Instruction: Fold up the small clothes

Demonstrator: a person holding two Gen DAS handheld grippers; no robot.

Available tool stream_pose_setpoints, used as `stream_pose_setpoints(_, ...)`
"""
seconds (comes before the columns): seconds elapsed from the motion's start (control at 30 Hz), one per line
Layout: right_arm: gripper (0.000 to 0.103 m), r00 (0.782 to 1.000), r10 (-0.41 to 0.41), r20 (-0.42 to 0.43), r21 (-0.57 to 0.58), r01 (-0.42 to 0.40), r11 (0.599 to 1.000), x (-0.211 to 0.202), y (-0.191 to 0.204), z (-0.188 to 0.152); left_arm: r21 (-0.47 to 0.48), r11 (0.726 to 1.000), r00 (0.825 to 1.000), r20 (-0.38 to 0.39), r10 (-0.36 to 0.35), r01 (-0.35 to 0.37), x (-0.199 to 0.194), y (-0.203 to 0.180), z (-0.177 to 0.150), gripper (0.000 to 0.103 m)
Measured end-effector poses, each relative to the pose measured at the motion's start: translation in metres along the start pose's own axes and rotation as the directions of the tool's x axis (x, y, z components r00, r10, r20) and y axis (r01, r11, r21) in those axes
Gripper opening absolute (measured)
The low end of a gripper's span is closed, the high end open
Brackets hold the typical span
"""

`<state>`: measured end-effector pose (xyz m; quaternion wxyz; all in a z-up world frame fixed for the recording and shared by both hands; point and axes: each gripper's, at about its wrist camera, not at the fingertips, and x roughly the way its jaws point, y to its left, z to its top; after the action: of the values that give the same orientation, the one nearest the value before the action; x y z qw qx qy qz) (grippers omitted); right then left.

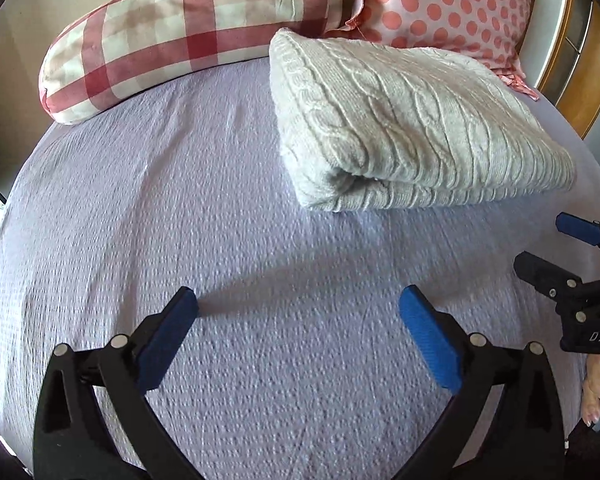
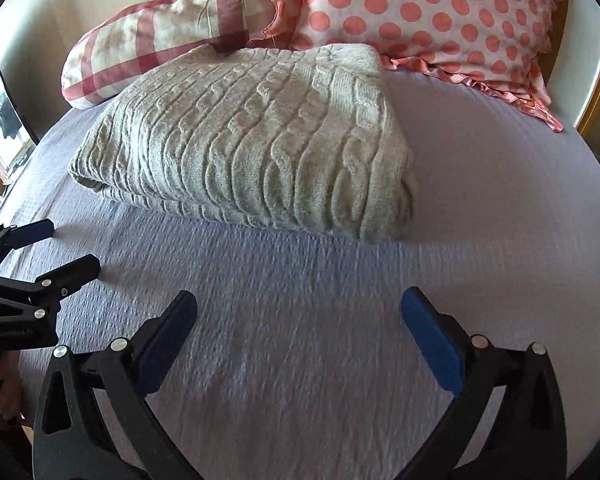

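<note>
A cream cable-knit sweater lies folded into a thick rectangle on the lilac bedspread; it also shows in the right wrist view. My left gripper is open and empty, hovering over bare bedspread in front of and left of the sweater. My right gripper is open and empty, over the bedspread in front of the sweater. Each gripper shows at the edge of the other's view: the right one and the left one, both with jaws apart.
A red-and-cream checked bolster pillow and a pink polka-dot pillow lie behind the sweater at the head of the bed. A wooden frame stands at the right. The bed's edge curves away at the left.
</note>
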<state>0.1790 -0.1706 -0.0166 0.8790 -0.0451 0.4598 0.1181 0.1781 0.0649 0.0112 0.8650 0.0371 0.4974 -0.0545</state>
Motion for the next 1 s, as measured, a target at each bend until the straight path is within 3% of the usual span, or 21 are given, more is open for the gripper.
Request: stream_pose_setpoints(1.0,0.102,1.000,-0.020,-0.001,-0.008,0.020,1.000,-0.0004,0.0019,-0.0016,0.002,1.000,1.000,0.017,-0.003,0.003,-0.0002,-0.0007,-0.0014,0.101)
